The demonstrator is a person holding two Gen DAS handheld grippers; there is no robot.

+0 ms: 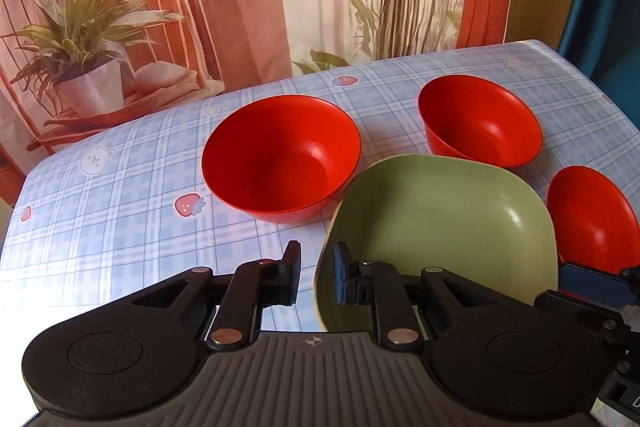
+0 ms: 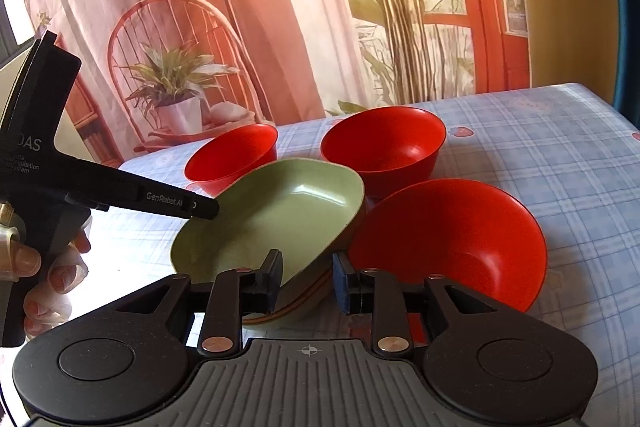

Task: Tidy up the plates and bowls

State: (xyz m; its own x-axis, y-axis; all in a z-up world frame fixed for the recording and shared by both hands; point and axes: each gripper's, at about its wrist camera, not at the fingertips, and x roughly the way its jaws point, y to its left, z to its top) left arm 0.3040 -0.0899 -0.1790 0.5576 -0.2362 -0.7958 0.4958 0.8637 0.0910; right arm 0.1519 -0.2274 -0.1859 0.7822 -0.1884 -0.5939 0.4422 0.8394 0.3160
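Note:
A green square plate point(image 1: 440, 219) sits among three red bowls on the checked tablecloth. My left gripper point(image 1: 318, 275) straddles the plate's left rim, one finger inside and one outside, with a gap on the outer side, so it is open. My right gripper point(image 2: 308, 283) straddles the near right rim of the same green plate point(image 2: 280, 219), jaws apart and not pressing. The plate lies tilted on top of another plate point(image 2: 288, 313) with an orange-striped edge. One left gripper finger point(image 2: 176, 205) reaches the plate's left rim in the right wrist view.
Red bowls stand at the left point(image 1: 280, 163), at the back point(image 1: 480, 123) and at the right point(image 1: 592, 223), close around the plate. A hand point(image 2: 32, 267) holds the left gripper. A printed backdrop hangs behind the table point(image 1: 120, 219), whose back edge is near.

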